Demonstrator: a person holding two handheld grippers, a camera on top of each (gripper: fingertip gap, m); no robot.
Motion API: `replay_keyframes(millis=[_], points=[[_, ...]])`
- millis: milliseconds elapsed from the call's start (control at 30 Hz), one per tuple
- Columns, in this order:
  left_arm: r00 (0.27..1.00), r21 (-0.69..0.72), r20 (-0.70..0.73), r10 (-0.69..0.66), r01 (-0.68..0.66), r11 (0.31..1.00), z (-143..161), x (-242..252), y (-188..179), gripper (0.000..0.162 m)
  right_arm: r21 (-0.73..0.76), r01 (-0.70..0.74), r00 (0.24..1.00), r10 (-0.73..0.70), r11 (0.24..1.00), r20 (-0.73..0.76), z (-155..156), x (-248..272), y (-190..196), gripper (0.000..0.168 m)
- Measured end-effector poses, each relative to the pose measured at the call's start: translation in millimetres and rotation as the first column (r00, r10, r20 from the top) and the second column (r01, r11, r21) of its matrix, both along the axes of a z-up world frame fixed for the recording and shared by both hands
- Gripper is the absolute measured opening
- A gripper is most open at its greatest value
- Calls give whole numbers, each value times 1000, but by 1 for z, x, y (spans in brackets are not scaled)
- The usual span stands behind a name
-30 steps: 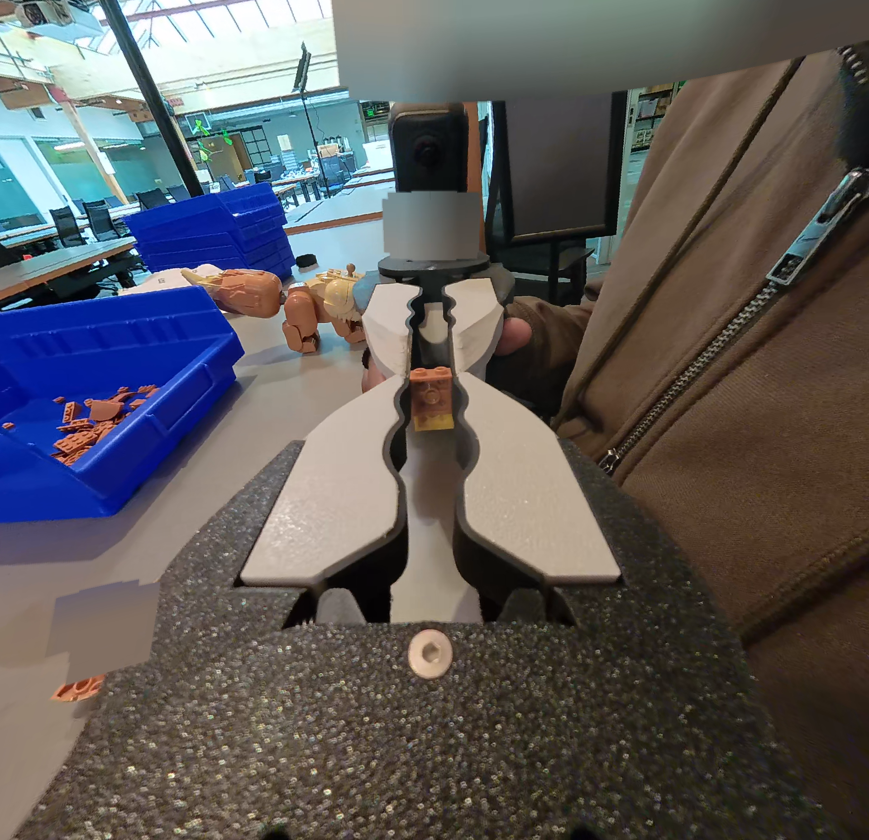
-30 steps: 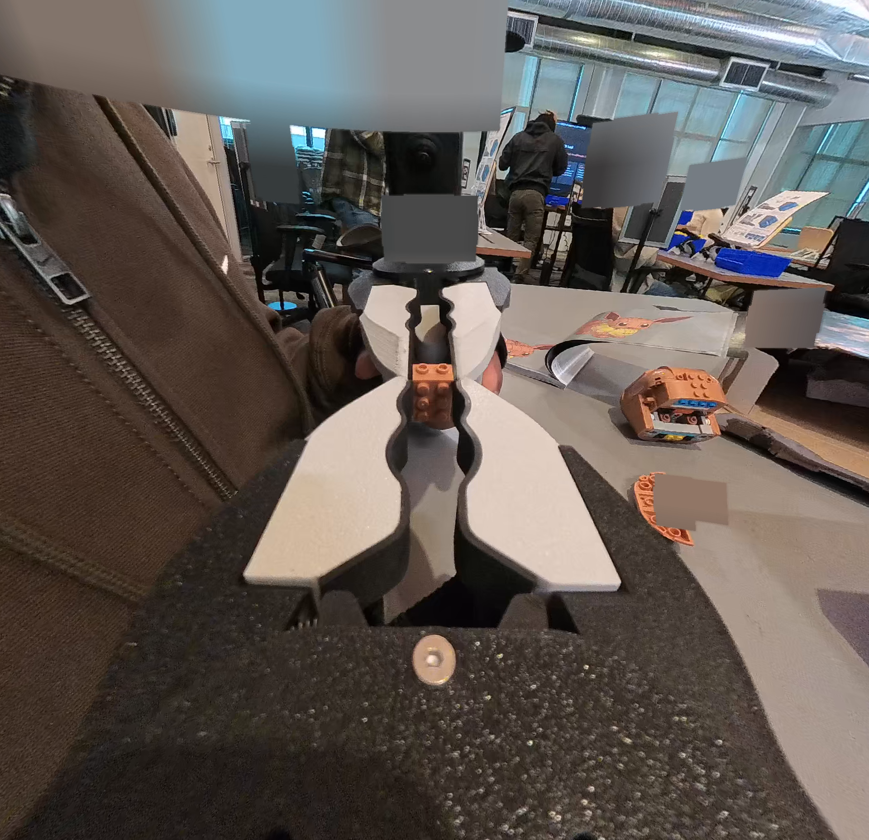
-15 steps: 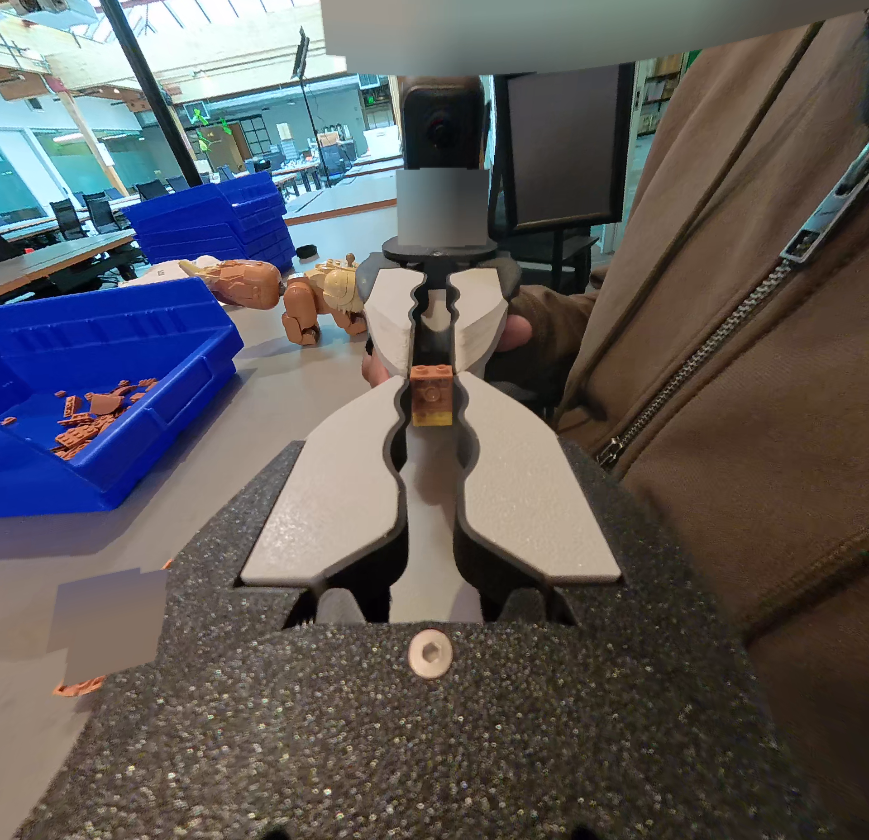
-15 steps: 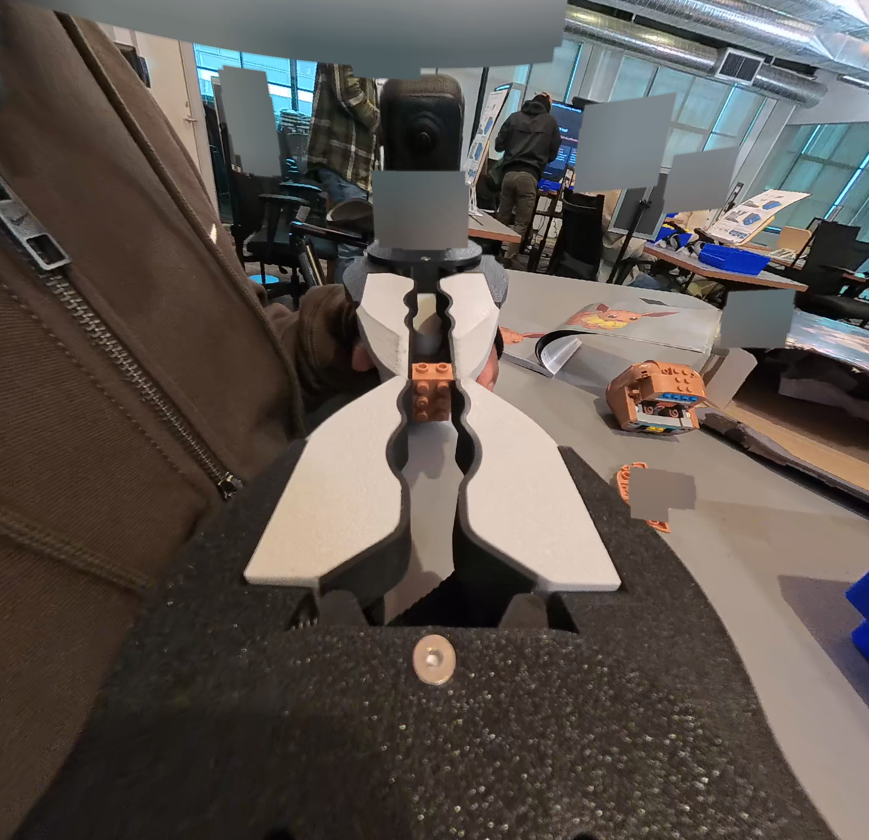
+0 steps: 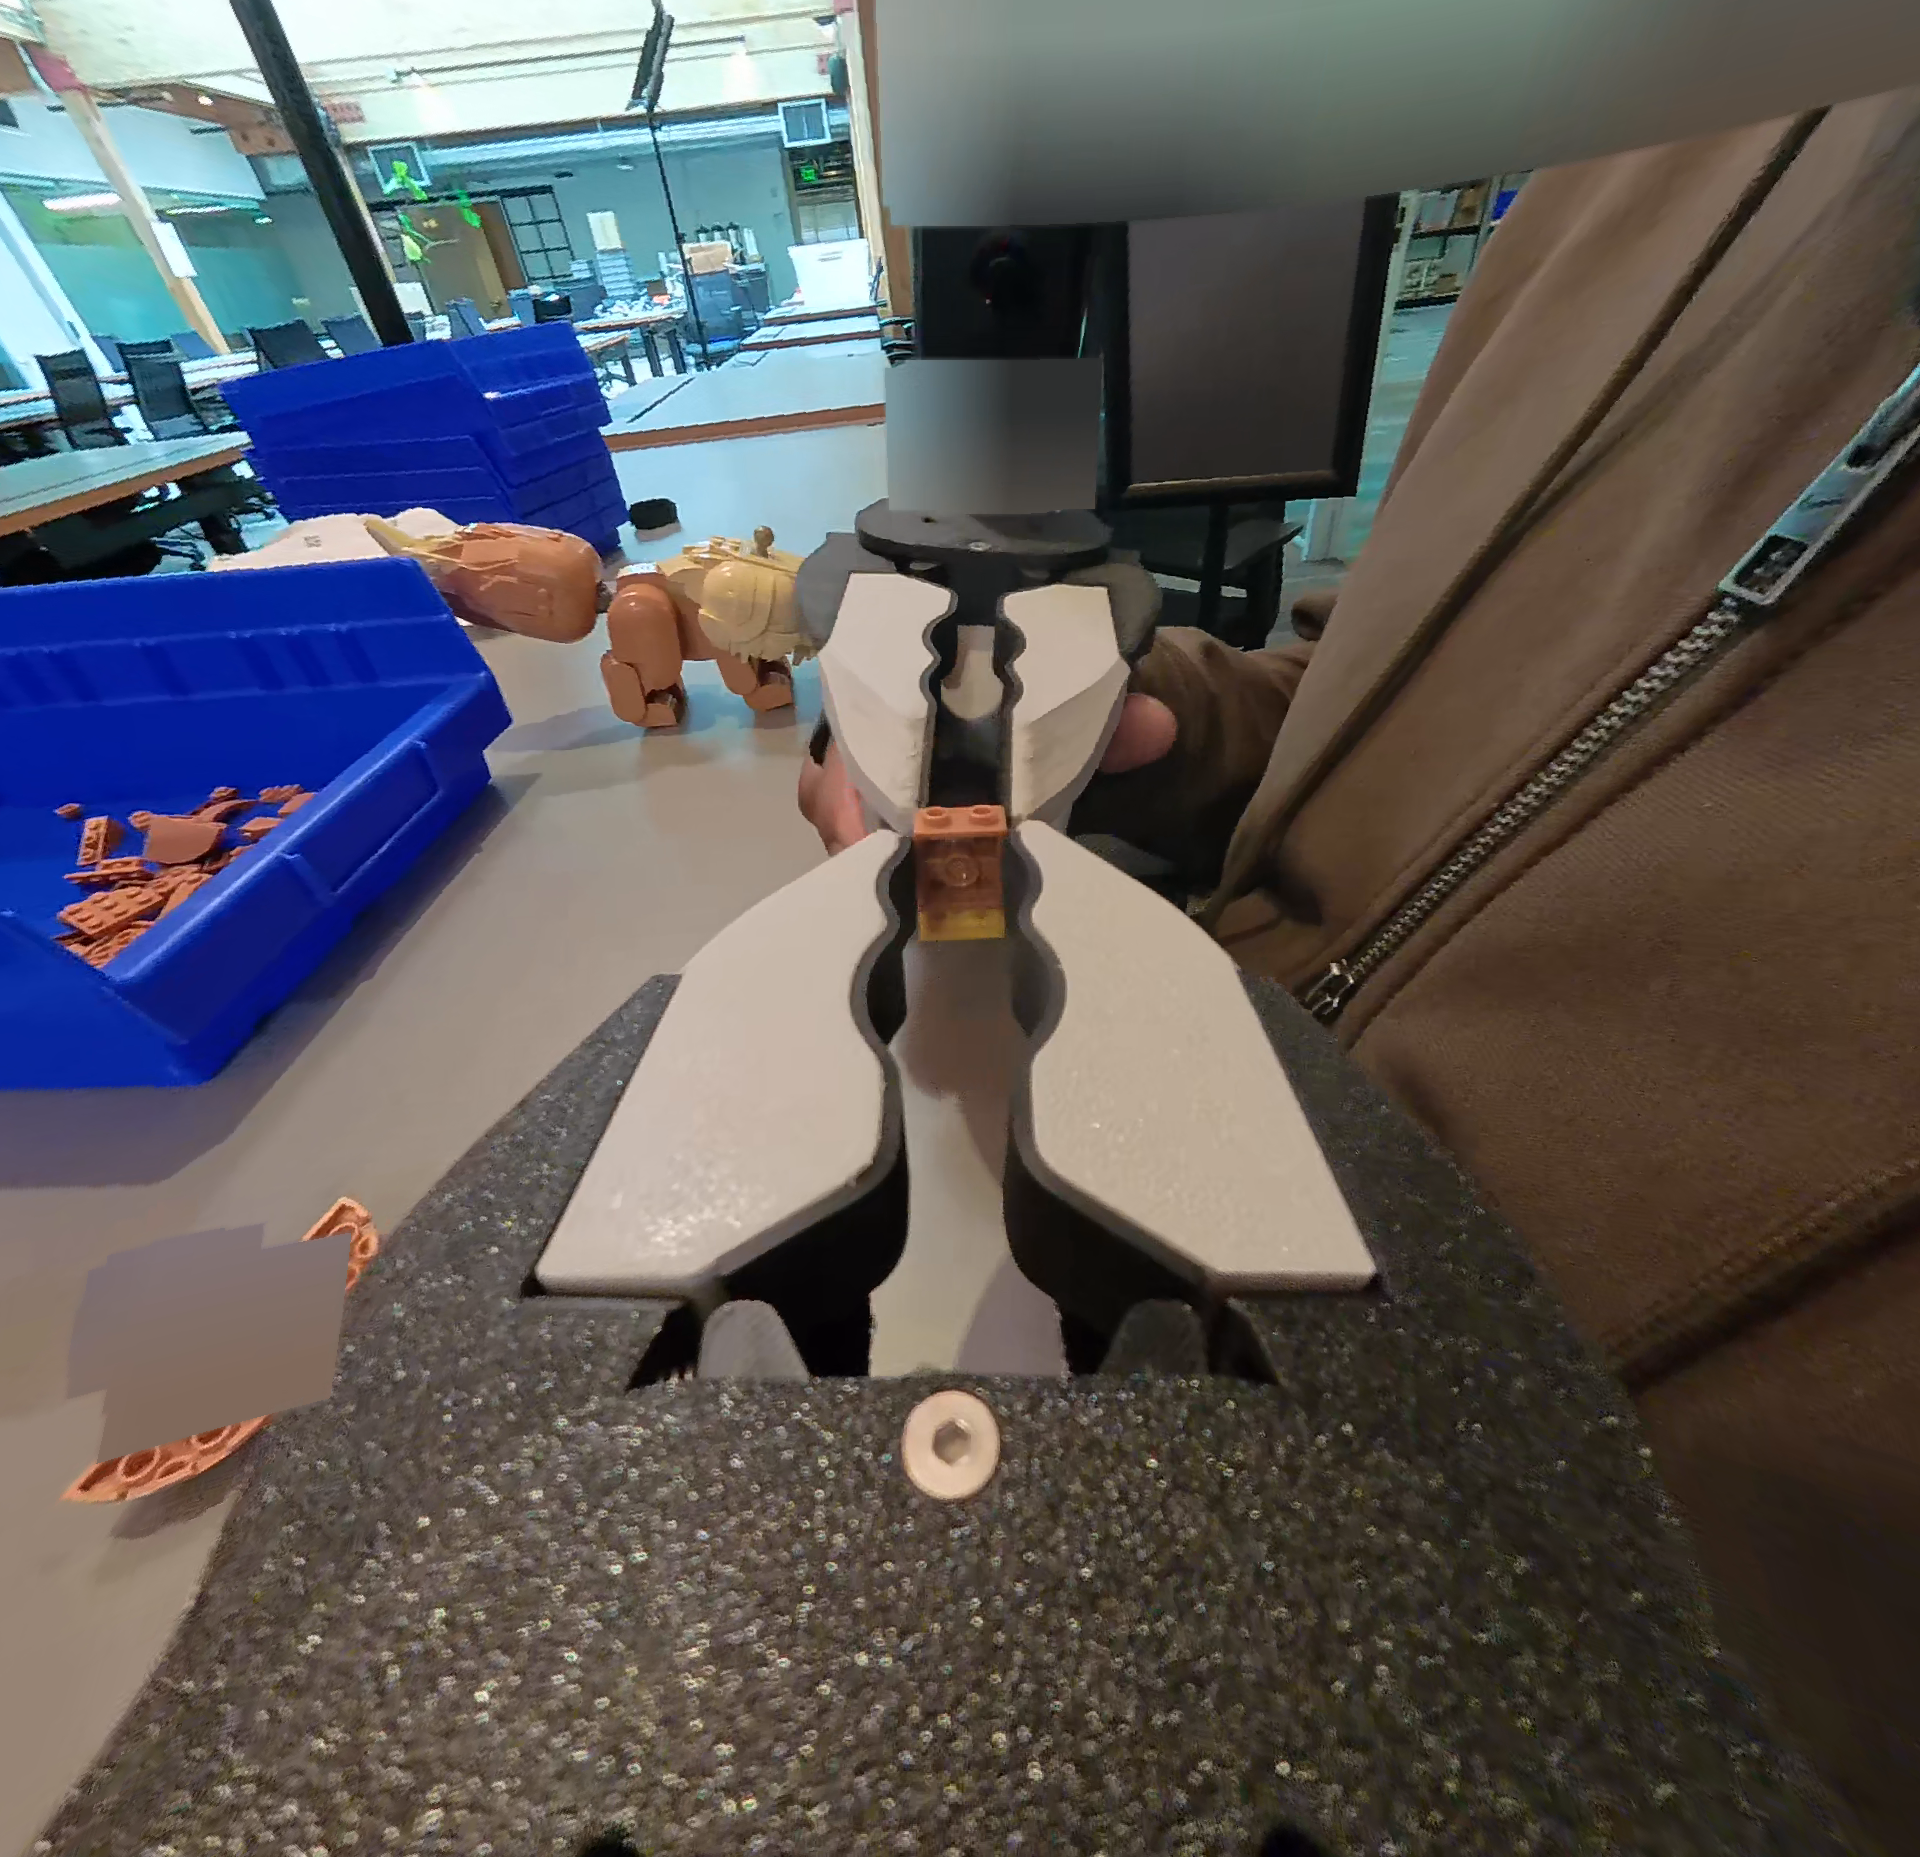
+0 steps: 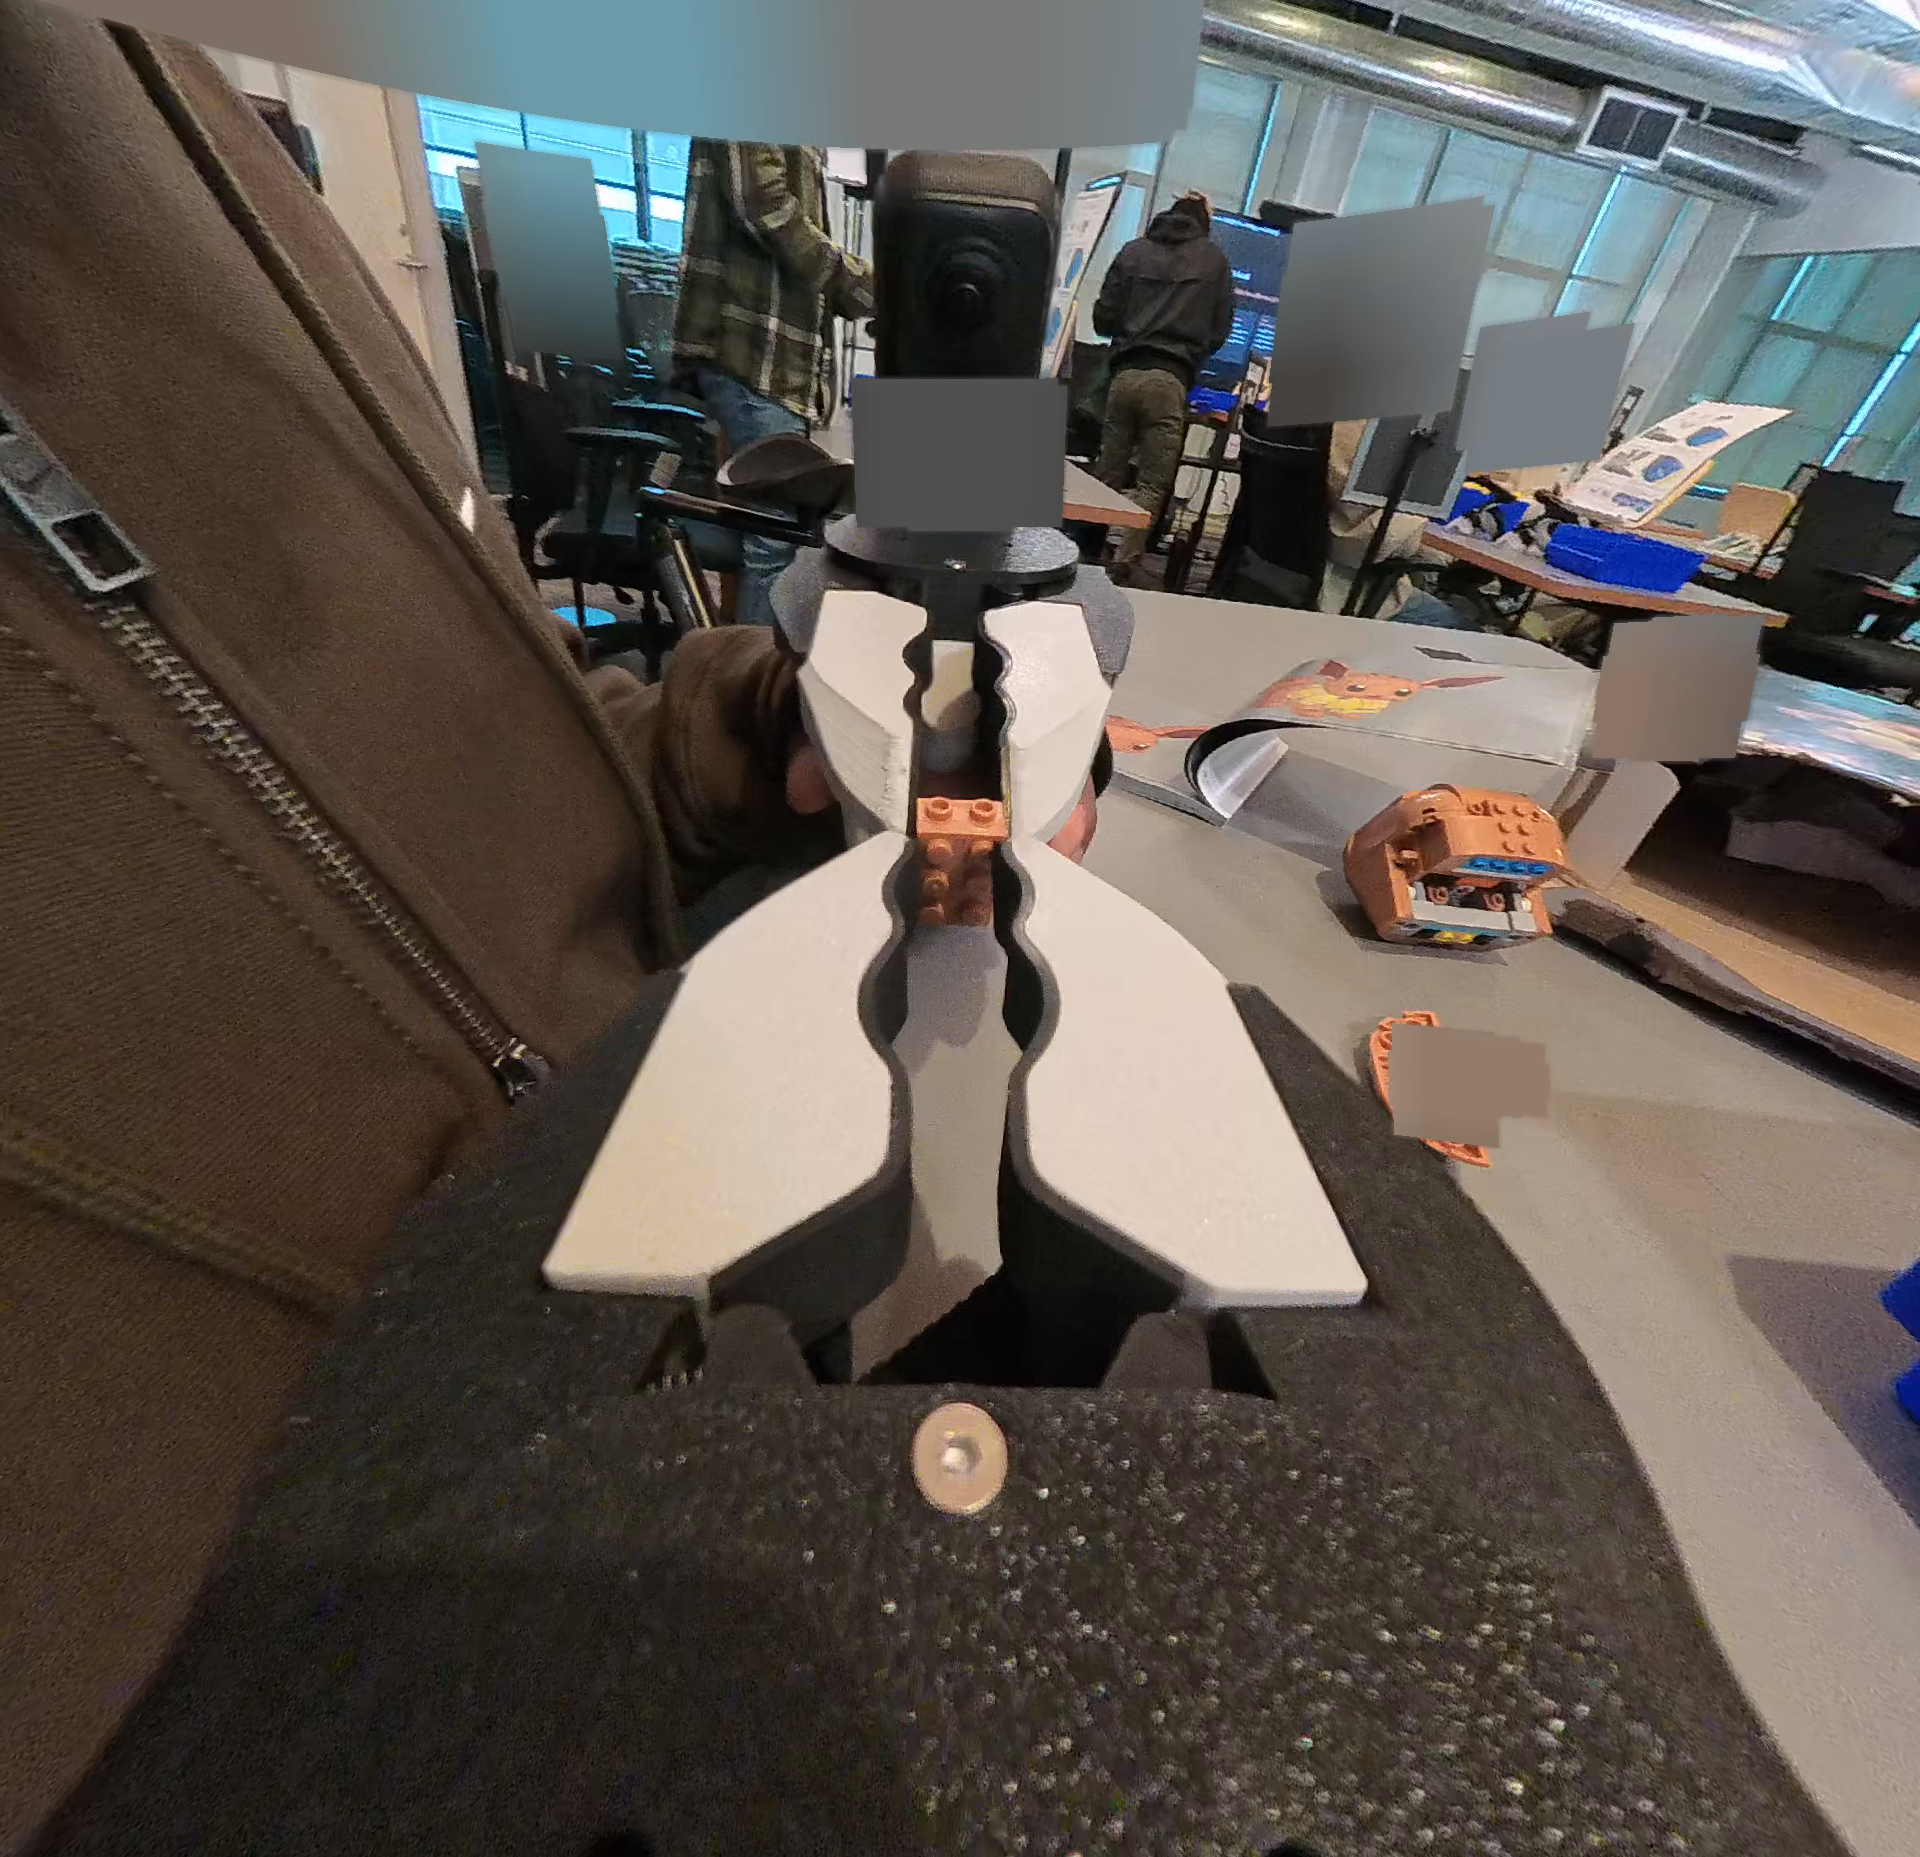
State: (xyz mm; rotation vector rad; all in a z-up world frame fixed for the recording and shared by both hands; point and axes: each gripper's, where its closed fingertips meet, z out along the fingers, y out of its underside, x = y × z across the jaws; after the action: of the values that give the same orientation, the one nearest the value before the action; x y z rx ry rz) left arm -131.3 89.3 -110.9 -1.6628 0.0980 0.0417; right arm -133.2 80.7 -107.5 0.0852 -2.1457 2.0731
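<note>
My left gripper (image 5: 960, 877) and my right gripper (image 6: 956, 872) point at each other, tip to tip, above the grey table (image 5: 582, 872). Both are shut on one small orange-brown brick piece (image 5: 958, 872). In the left wrist view it shows a single side stud and a clear yellow part at its lower end. In the right wrist view the same brick piece (image 6: 958, 862) shows several side studs. The right gripper (image 5: 966, 706) faces me in the left wrist view, and the left gripper (image 6: 954, 711) in the right wrist view. A hand holds each.
A blue bin (image 5: 260, 799) with loose brown pieces stands on the left, behind it stacked blue bins (image 5: 436, 436) and a tan brick animal (image 5: 707, 633). An orange brick head (image 6: 1455, 872), an open booklet (image 6: 1351, 706) and a curved orange piece (image 6: 1382, 1059) lie on the right. A brown jacket (image 5: 1558, 872) is close by. Left and right tips are no more than a few centimetres apart.
Both grippers stay shut, tip to tip, on the brick piece. The pair has shifted and tilted slightly, so the background has moved a little in both views.
</note>
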Motion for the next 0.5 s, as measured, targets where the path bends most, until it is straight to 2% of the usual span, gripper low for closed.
replay_keyframes(millis=[500], points=[[999, -25, -34, -31, 30, 999, -4, 7, 2, 16, -12, -73, 997, 73, 997, 38, 1, 8, 3, 16]])
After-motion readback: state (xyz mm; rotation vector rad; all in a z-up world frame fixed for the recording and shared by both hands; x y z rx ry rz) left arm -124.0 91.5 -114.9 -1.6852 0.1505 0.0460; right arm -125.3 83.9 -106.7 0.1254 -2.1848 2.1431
